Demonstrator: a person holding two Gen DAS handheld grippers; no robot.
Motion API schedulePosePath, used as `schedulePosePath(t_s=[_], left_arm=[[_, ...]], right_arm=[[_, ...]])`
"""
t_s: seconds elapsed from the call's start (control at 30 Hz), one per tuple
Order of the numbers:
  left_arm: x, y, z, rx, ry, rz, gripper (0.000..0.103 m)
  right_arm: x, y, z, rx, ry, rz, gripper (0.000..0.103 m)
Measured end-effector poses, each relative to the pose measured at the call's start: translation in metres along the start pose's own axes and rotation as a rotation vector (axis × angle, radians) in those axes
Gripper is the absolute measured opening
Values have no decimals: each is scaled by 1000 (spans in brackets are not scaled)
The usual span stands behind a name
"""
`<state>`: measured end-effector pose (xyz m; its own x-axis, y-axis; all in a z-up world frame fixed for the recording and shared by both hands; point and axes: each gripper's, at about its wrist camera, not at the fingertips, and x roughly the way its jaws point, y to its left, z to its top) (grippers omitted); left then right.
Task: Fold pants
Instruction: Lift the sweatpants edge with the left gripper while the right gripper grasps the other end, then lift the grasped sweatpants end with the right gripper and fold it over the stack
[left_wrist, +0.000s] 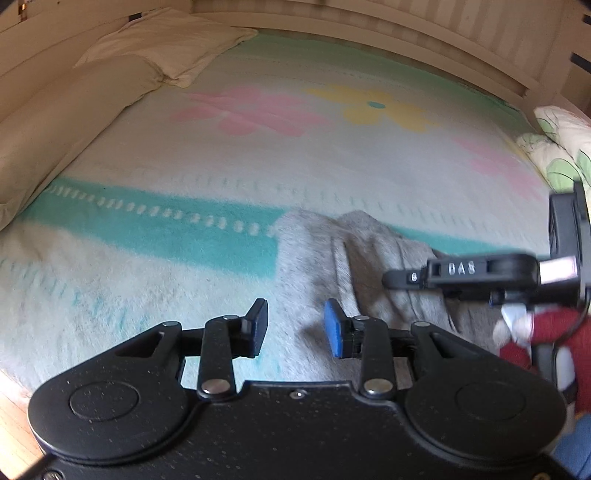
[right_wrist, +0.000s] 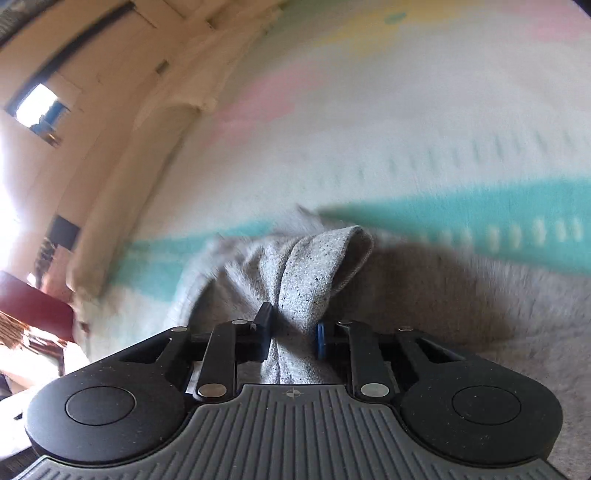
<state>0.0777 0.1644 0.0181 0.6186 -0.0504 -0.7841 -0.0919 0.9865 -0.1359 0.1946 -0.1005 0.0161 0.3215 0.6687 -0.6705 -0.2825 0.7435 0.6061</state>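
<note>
Grey speckled pants (left_wrist: 354, 258) lie bunched on the flowered bed blanket (left_wrist: 258, 155). My left gripper (left_wrist: 295, 328) is open and empty, hovering just over the pants' left edge. My right gripper (right_wrist: 293, 334) is shut on a bunched fold of the grey pants (right_wrist: 310, 266) and holds it lifted off the blanket (right_wrist: 406, 122). In the left wrist view the right gripper (left_wrist: 391, 278) comes in from the right, over the pants.
Cream pillows (left_wrist: 92, 92) line the bed's left side and a slatted headboard (left_wrist: 406, 33) runs along the back. A flowered pillow (left_wrist: 554, 147) sits at the right. A red item (left_wrist: 546, 343) shows at the right edge.
</note>
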Motion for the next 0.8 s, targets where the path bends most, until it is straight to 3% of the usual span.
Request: schedulePosePath(t_s=[0.1,0.23,0.33,0.5,0.8], left_arm=[[-17,-9,-14,1,-75,13,43],[-42,-39,-43,94,-202,-46,44],[-52,-69,-68,207,-244,-117,55],[-47,-119,-97,391,-227,-204,57],[-13,-151,-92,362,-69,-253,57]], right_arm=[[-28,9,9,4,-66,67,20],[-67,11,17,17,-159,109,20],[-90,2,19,49,-202,127,19],[-117,-16,18,79,-261,102,19],[-150,-66,9,170,-332,32,16]])
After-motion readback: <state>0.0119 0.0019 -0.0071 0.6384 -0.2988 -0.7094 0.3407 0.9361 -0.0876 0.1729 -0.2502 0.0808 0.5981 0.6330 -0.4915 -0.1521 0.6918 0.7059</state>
